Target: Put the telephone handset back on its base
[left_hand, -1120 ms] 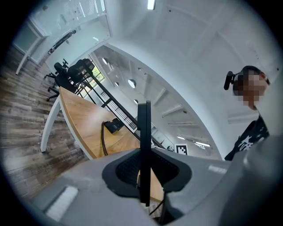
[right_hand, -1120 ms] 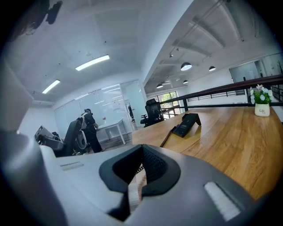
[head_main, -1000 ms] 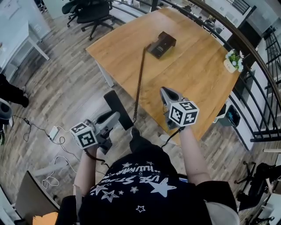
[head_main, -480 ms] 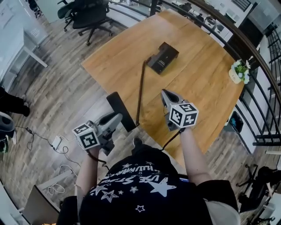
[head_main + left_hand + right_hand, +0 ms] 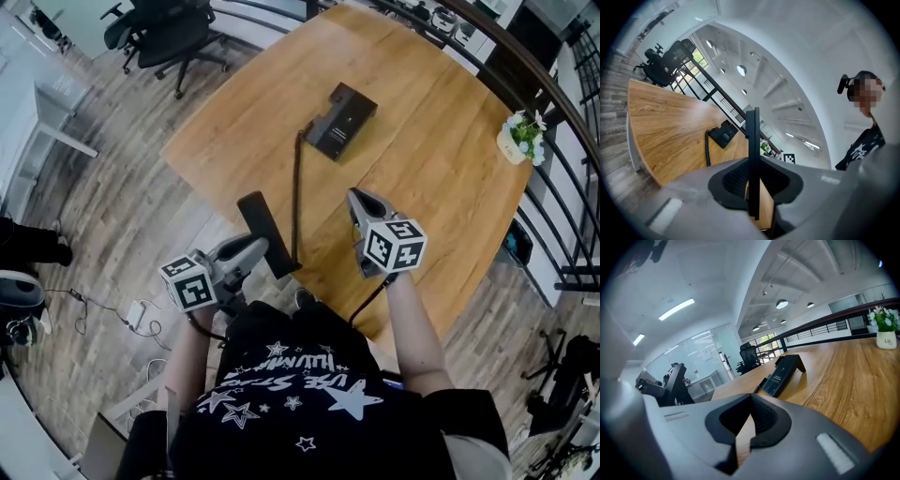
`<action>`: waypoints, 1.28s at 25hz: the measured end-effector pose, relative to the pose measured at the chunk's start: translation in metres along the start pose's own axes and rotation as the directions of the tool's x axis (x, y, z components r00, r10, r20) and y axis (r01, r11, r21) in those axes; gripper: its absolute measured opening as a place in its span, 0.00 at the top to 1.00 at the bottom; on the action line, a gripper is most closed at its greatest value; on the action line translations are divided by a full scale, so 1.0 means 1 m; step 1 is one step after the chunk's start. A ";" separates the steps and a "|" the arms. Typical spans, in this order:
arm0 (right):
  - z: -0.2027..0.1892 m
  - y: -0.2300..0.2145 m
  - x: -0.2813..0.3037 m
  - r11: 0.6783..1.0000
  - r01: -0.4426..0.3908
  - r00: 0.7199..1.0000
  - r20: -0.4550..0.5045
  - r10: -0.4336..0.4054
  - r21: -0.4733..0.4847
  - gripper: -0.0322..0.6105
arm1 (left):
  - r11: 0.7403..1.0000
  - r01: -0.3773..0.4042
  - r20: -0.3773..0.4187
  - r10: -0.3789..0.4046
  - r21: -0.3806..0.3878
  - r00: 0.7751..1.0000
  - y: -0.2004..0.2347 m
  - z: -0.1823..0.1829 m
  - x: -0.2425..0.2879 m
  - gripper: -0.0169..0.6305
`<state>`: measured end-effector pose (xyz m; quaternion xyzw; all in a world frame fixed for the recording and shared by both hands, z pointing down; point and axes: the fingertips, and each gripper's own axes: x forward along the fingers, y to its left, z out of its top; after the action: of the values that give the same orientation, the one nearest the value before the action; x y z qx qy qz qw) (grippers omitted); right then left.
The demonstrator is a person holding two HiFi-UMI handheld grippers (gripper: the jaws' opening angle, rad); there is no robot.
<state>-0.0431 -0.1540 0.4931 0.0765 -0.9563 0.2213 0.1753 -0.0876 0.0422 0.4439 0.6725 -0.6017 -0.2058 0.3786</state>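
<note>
— Handset (image 5: 267, 234) first: where is it relative to the base (image 5: 342, 122)?

— Well apart from the base, on the person's side of it. The head view shows it as a black bar up in the air, about over the table (image 5: 441, 178) edge nearest the person. It is not on the base.

— What has it?

— The left gripper (image 5: 253, 249). In the left gripper view the handset (image 5: 752, 140) stands edge-on between the two dark pads, a thin upright black slab, and both pads press on its flat sides. The jaws are clamped on it.

— Is it tied to the base in any way?

— Yes, by the coiled cord (image 5: 298, 183). It leaves the base's left end and runs straight back toward the person to the held handset. The left gripper view also shows the cord (image 5: 708, 150) on the wood, with the base (image 5: 723, 133) behind it.

— And the right gripper (image 5: 360, 201)?

— Nearer the base than the left one, above the table on the person's side, pointing roughly toward the base. In the right gripper view its fingertips (image 5: 751, 397) meet with nothing between them, only table wood showing through the gap below. The base (image 5: 785, 373) sits ahead of them, a black wedge with its cradle bare.

— Anything else around the base?

— A small white pot of flowers (image 5: 518, 138) well off to the base's right, near the railing. Black office chairs (image 5: 164, 37) stand on the floor far to the base's left, beyond the table.
</note>
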 end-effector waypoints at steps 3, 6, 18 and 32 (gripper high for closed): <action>0.005 -0.012 0.001 0.999 0.036 0.999 0.014 -0.036 0.015 0.95 | 1.000 0.018 -0.038 -0.018 -0.007 0.999 0.005 0.003 0.011 0.86; 0.010 -0.025 -0.001 0.996 0.078 0.996 0.033 -0.079 0.037 0.95 | 0.999 0.050 -0.073 -0.049 0.006 0.996 0.014 0.012 0.023 0.86; 0.039 -0.066 -0.011 0.933 0.340 0.932 0.089 -0.351 0.120 0.95 | 0.963 0.269 -0.279 -0.259 -0.004 0.925 0.059 0.084 0.082 0.86; 0.065 -0.066 0.017 0.847 0.512 0.845 0.096 -0.527 0.144 0.95 | 0.889 0.457 -0.467 -0.394 0.023 0.791 0.099 0.143 0.126 0.86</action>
<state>-0.0634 -0.2432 0.4707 0.3568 -0.8952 0.2135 0.1604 -0.2329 -0.1160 0.4514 0.8436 -0.3428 -0.0835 0.4048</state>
